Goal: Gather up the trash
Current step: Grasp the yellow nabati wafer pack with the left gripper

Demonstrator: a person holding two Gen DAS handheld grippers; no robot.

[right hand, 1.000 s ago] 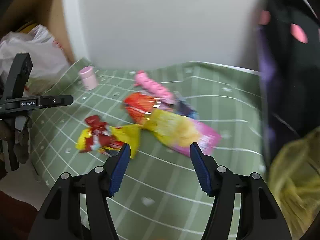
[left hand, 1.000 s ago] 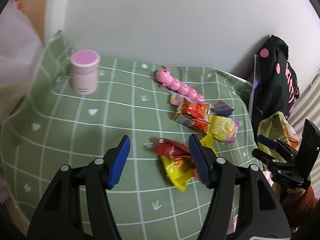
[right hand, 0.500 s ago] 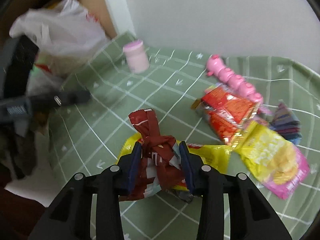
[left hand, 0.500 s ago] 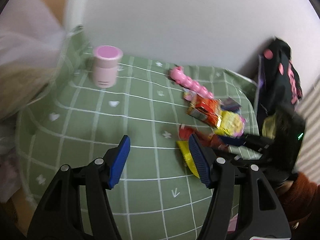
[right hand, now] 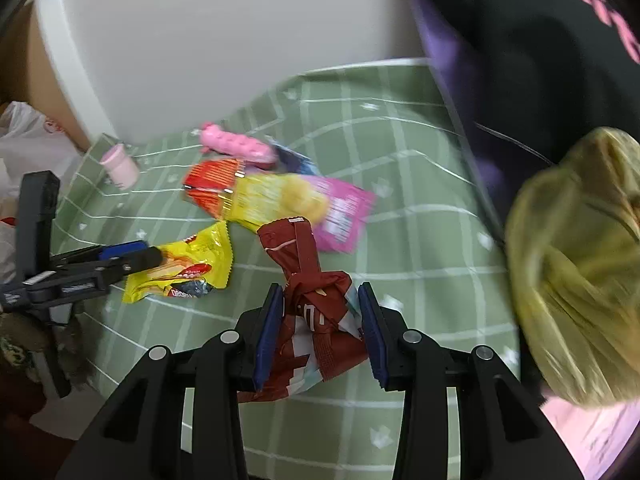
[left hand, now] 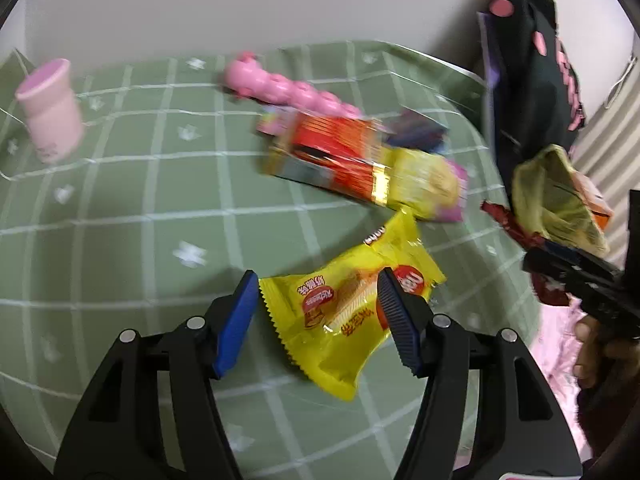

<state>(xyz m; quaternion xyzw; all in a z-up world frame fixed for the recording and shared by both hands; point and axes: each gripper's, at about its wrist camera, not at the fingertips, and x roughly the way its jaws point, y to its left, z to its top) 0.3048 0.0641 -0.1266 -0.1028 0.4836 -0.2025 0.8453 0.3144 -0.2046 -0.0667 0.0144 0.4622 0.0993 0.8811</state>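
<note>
A yellow snack wrapper (left hand: 344, 320) lies flat on the green checked tablecloth (left hand: 160, 240). My left gripper (left hand: 316, 300) hangs open just over it, one blue pad on each side of the wrapper. In the right wrist view the same yellow wrapper (right hand: 188, 264) sits under the left gripper (right hand: 132, 256). My right gripper (right hand: 320, 312) is shut on a knotted dark red wrapper (right hand: 308, 280), held above the cloth. From the left wrist view that red wrapper (left hand: 504, 220) hangs beside a yellow-green bag (left hand: 556, 196).
A red-orange wrapper (left hand: 336, 152), a yellow and pink wrapper (left hand: 428, 184) and a dark blue wrapper (left hand: 420, 132) lie together mid-table. Behind them lie a pink caterpillar toy (left hand: 288, 88) and a pink cup (left hand: 50, 116). A black bag (left hand: 528, 80) stands at the right edge.
My right gripper shut on the red knotted wrapper and carried it right, toward the yellow-green bag. My left gripper came down and forward over the yellow wrapper, still open.
</note>
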